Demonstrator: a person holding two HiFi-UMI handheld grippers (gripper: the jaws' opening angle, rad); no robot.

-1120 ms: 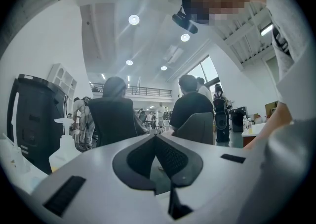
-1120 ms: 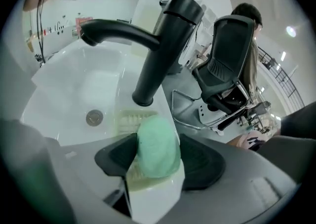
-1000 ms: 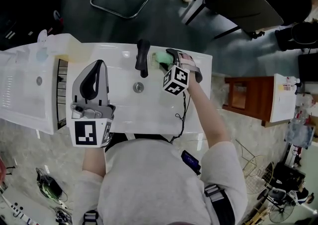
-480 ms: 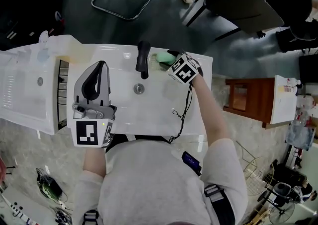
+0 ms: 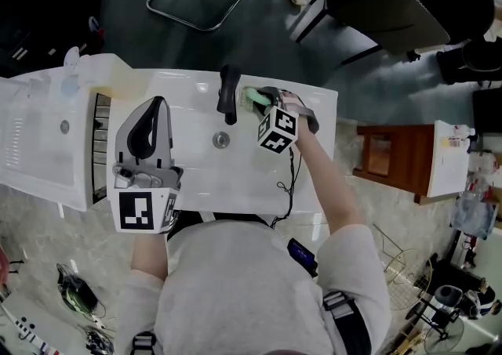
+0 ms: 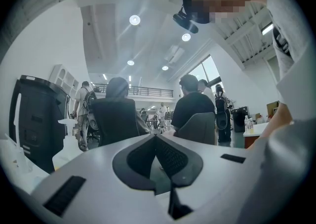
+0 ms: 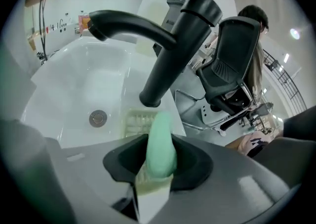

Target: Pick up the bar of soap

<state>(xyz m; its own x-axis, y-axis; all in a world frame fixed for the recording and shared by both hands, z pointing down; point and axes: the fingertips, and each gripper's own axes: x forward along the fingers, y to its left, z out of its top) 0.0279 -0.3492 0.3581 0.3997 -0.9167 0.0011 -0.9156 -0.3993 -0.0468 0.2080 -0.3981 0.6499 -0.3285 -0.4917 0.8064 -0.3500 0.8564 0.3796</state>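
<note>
Two grippers: R gripper (image 5: 262, 95) jaws closing on bar of soap (image 7: 161, 141); L gripper (image 6: 156, 141) clenched.

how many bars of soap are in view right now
1. The green bar of soap stands between the closing jaws of the right tool, by the soap dish next to the black faucet. No other shows, though one could be hidden.

I am seeing the black tap (image 5: 227, 93) standing just left of the soap (image 5: 252, 96), blocking any reach from that side. Nearer me, the sink (image 5: 243, 177) around the drain (image 5: 221, 140) is lying open. My left gripper (image 5: 157, 104) is hanging over the sink's left part.
</note>
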